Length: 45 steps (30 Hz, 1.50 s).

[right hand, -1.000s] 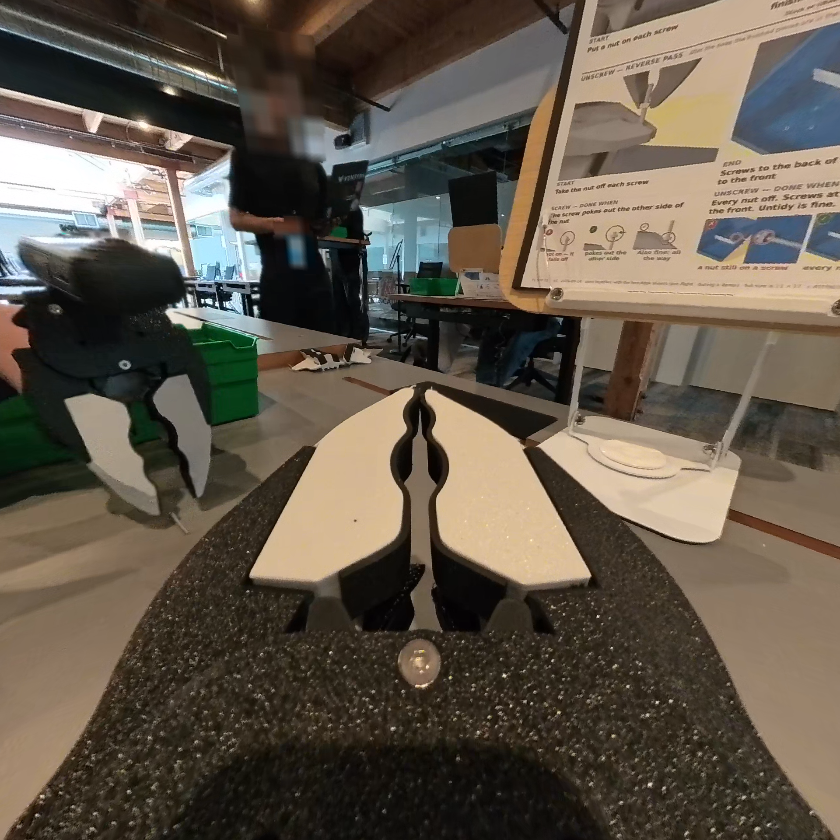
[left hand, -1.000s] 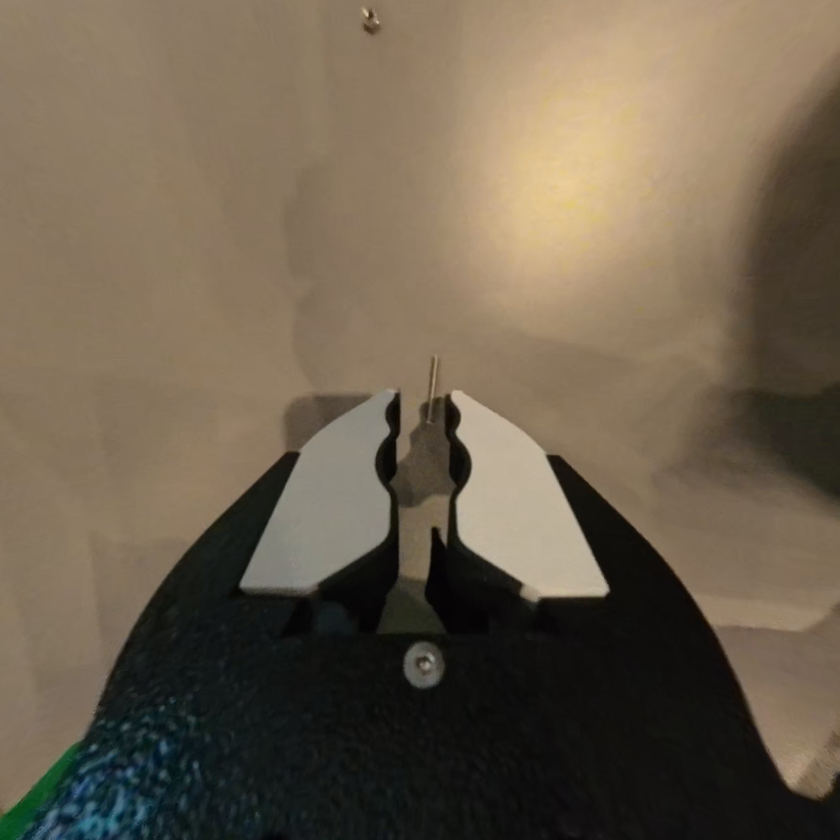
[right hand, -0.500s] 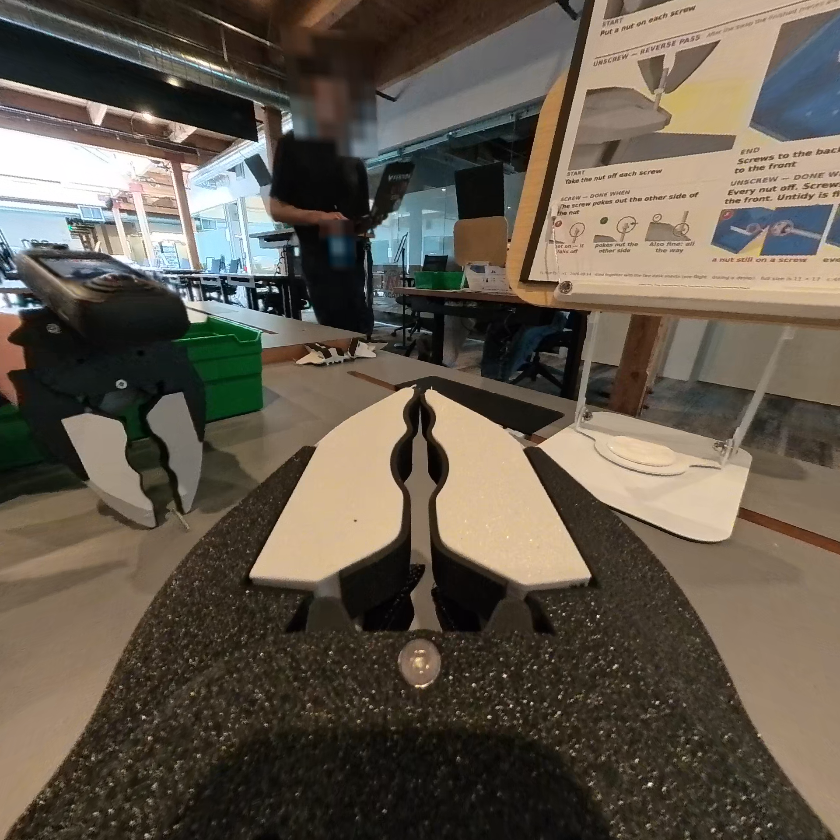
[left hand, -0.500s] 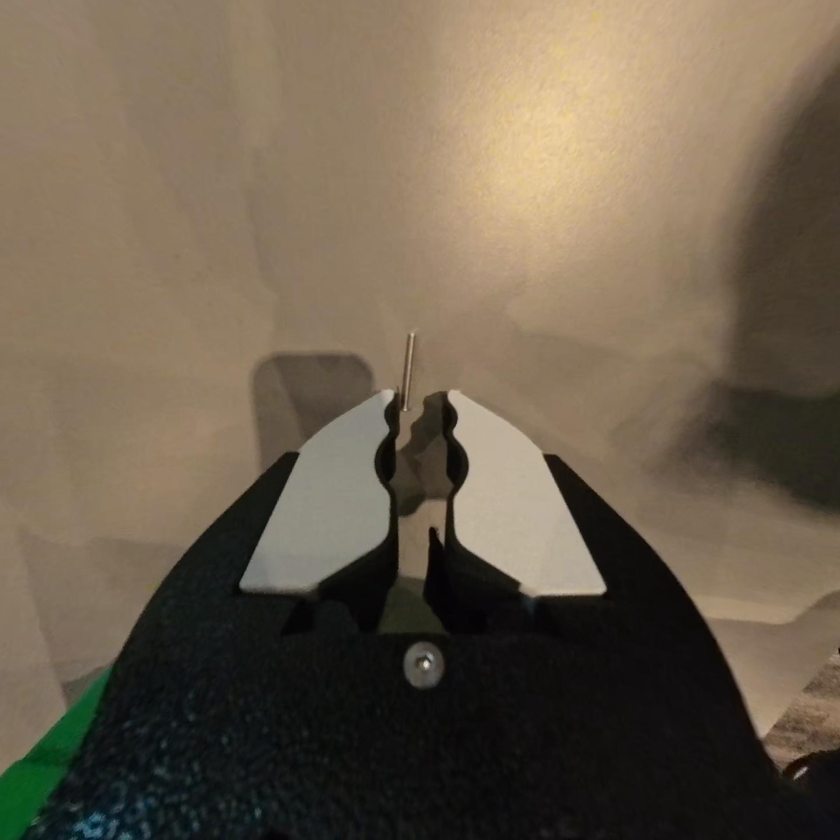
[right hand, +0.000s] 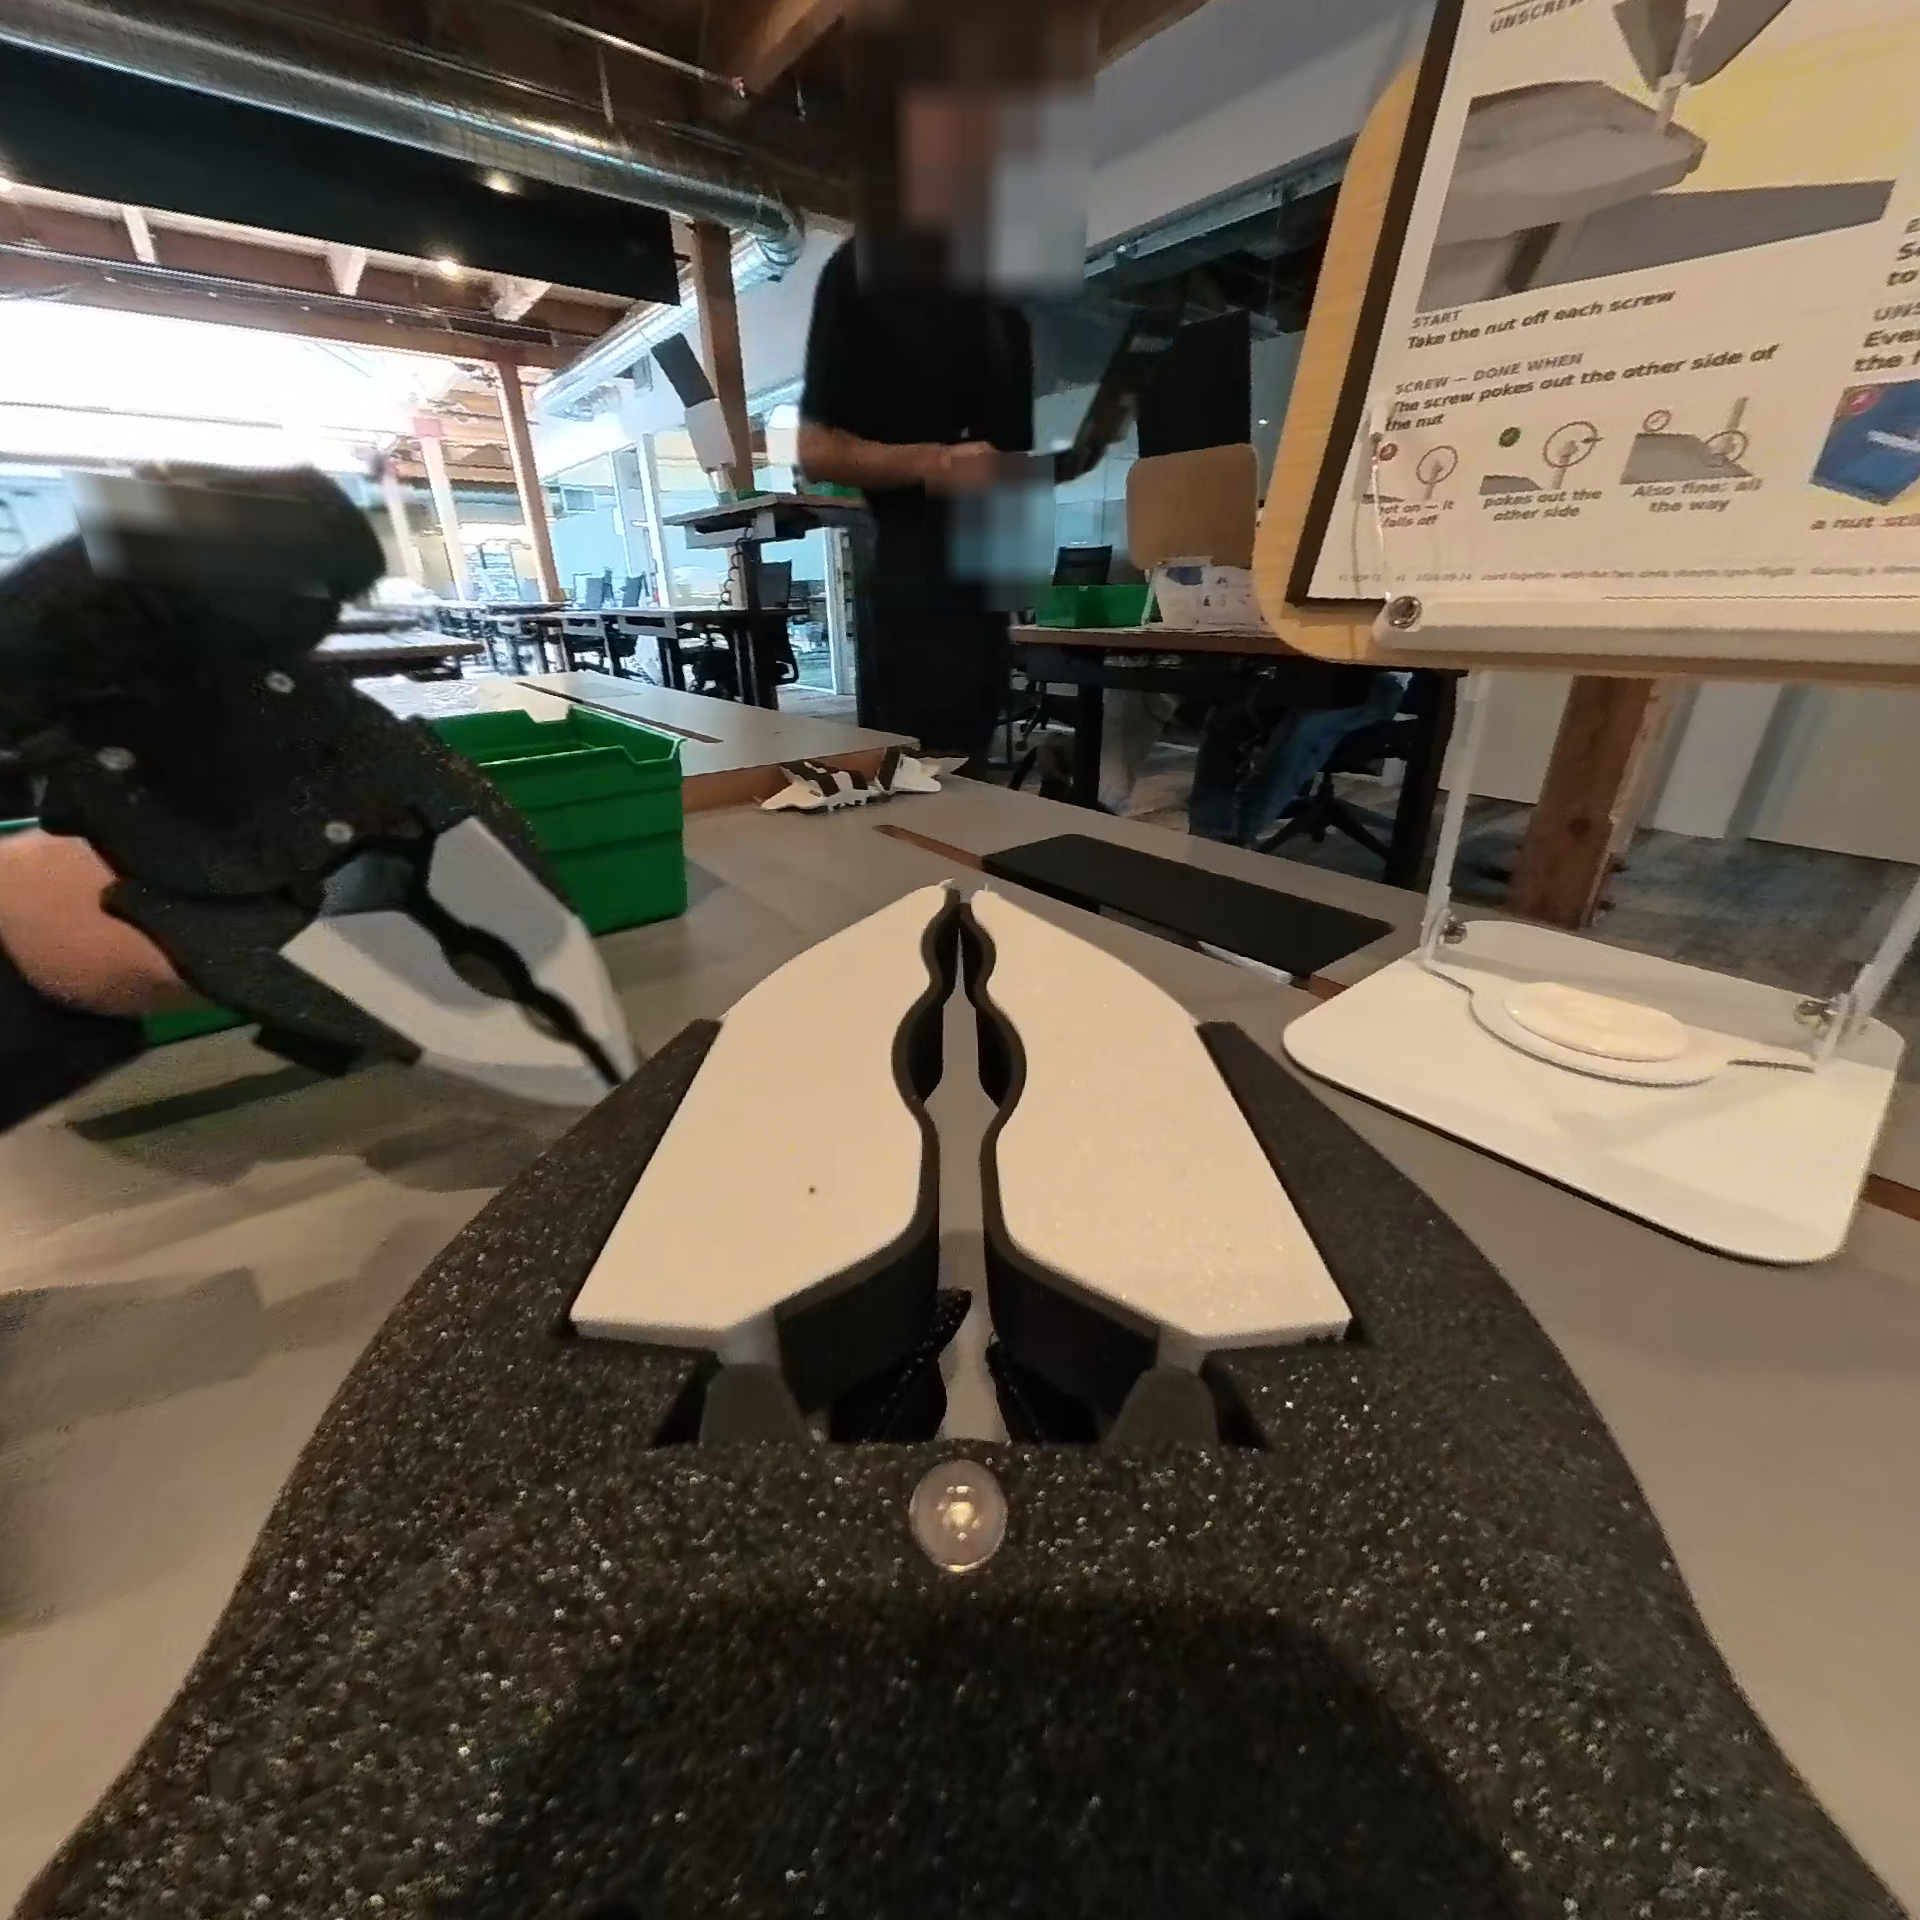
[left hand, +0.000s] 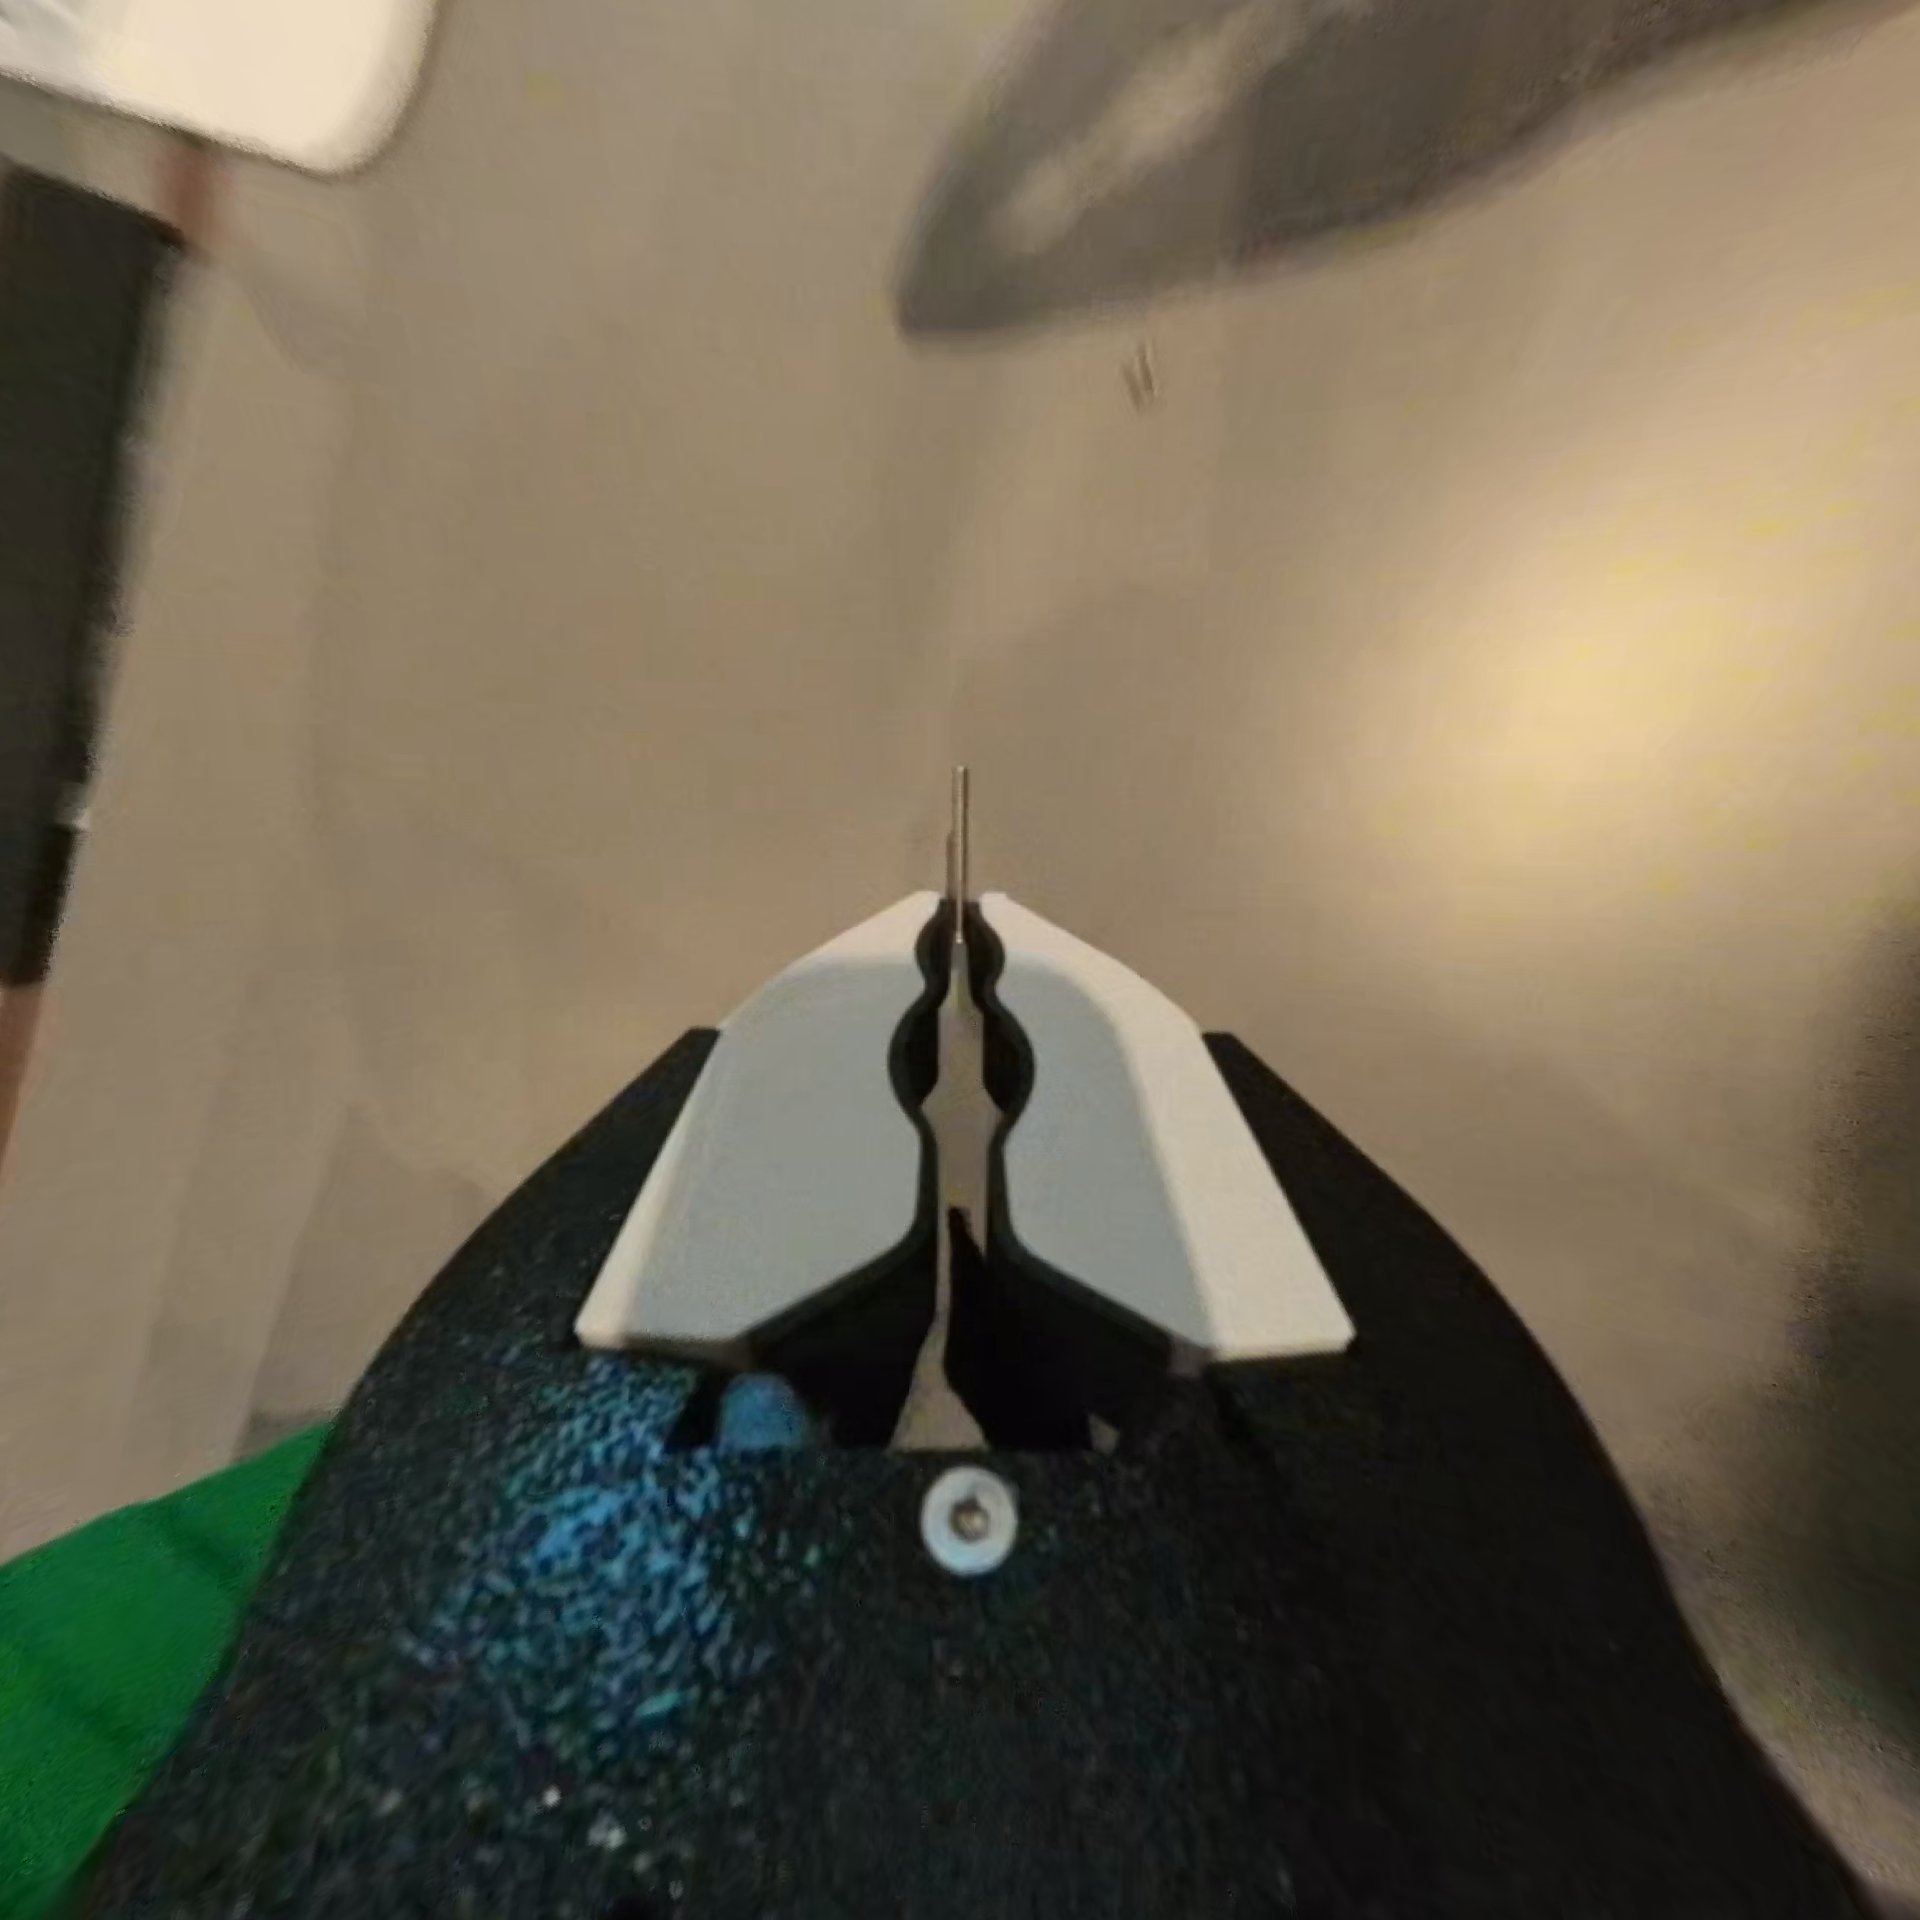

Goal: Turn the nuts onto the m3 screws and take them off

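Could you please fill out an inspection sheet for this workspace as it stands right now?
Surface: grey table, mostly bare.
Job's things: thin metal screw sticking out forward from the left gripper's tips; a small blurred metal piece farther off, cannot tell what; no nut clearly seen.
Clutter: green bins, black mat, spare white fingers.
Grippers: left gripper shut on the screw; right gripper shut, nothing in it.
Cables: nothing seen.
Surroundings: instruction board on a white stand; a person standing behind; desks and chairs beyond.
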{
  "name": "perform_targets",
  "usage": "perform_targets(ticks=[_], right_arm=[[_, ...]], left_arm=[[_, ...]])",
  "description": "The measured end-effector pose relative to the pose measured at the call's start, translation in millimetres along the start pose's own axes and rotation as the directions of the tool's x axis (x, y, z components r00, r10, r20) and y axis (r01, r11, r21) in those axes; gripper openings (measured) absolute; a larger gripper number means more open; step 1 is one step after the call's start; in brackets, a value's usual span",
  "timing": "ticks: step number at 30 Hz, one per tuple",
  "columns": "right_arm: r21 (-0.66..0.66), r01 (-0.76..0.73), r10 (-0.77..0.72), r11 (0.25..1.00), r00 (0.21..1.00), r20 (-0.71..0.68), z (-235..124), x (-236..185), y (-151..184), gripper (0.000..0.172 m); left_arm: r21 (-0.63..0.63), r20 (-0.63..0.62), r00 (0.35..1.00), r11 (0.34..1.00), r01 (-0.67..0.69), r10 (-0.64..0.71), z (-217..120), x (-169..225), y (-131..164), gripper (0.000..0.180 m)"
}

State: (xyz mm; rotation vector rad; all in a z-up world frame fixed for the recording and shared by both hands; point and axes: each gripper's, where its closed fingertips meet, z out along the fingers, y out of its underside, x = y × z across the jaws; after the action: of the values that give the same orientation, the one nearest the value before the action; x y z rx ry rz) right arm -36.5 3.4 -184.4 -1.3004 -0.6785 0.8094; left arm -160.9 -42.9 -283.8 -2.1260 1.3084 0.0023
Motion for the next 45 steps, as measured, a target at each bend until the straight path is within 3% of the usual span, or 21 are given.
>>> perform_targets(ticks=[2, 5, 10, 13, 16, 25, 27, 32, 33, 35, 37, 39, 43, 45], right_arm=[[-0.009, -0.004, 0.004, 1.0, 0.999, 0.031, 1.6, -5.0, 1.7, 0.0], [-0.03, -0.009, 0.011, 1.0, 0.997, 0.073, 4.1, -12.2, 5.9, 0.0], [-0.06, -0.104, 0.116, 0.993, 0.96, 0.256, 8.1, -38.4, 10.5, 0.0], [-0.059, -0.186, 0.195, 0.981, 0.923, 0.332, 9.7, -50.4, 7.2, 0.022], [-0.075, -0.193, 0.207, 0.978, 0.909, 0.361, 10.6, -56.3, 9.5, 0.025], [-0.237, -0.15, 0.229, 0.96, 0.906, 0.356, 15.0, -62.6, 34.1, 0.011], [-0.25, -0.144, 0.233, 0.958, 0.897, 0.375, 14.4, -65.6, 35.4, 0.003], [-0.249, -0.141, 0.225, 0.958, 0.907, 0.355, 14.3, -62.2, 34.5, 0.002], [-0.247, -0.142, 0.224, 0.959, 0.911, 0.346, 14.4, -60.6, 34.4, 0.002], [-0.24, -0.138, 0.217, 0.961, 0.914, 0.343, 14.3, -59.3, 33.7, 0.002], [-0.239, -0.132, 0.214, 0.962, 0.908, 0.359, 14.1, -62.1, 33.2, 0.003], [-0.237, -0.119, 0.205, 0.964, 0.902, 0.38, 13.9, -66.5, 33.2, 0.003], [-0.237, -0.082, 0.177, 0.968, 0.894, 0.412, 13.3, -73.3, 34.1, 0.002], [-0.236, -0.082, 0.176, 0.968, 0.894, 0.412, 13.4, -73.0, 34.1, 0.002]], left_arm=[[0.212, 0.068, 0.991, 0.972, 0.1, -0.117, 0.3, -7.7, -29.7, 0.002], [0.49, 0.108, 0.953, 0.849, 0.198, -0.284, -3.2, -16.4, -61.5, 0.002], [0.619, 0.077, 0.954, 0.764, 0.182, -0.29, -0.5, -6.7, -72.3, 0.002], [0.69, -0.017, 0.966, 0.696, 0.198, -0.258, -6.9, 3.9, -84.7, 0.002], [0.687, -0.043, 0.972, 0.7, 0.196, -0.231, -5.8, 8.8, -86.7, 0.002], [0.713, -0.056, 0.985, 0.684, 0.155, -0.165, -9.9, 18.2, -91.6, 0.002], [0.714, -0.058, 0.986, 0.684, 0.15, -0.155, -10.1, 19.7, -92.0, 0.002], [0.719, -0.001, 0.989, 0.687, 0.104, -0.149, -10.7, 18.3, -92.9, 0.002], [0.716, 0.027, 0.987, 0.693, 0.092, -0.159, -10.6, 15.9, -92.3, 0.005], [0.687, 0.055, 0.982, 0.721, 0.096, -0.183, -4.8, 11.7, -89.7, 0.03], [0.656, 0.03, 0.984, 0.746, 0.112, -0.174, 2.0, 14.8, -89.1, 0.036], [0.66, 0.017, 0.988, 0.744, 0.105, -0.154, 1.9, 19.1, -91.5, 0.032], [0.671, -0.01, 0.991, 0.734, 0.104, -0.131, -0.1, 24.6, -93.4, 0.006], [0.669, -0.002, 0.991, 0.736, 0.102, -0.136, 0.2, 23.8, -93.1, 0.004]])
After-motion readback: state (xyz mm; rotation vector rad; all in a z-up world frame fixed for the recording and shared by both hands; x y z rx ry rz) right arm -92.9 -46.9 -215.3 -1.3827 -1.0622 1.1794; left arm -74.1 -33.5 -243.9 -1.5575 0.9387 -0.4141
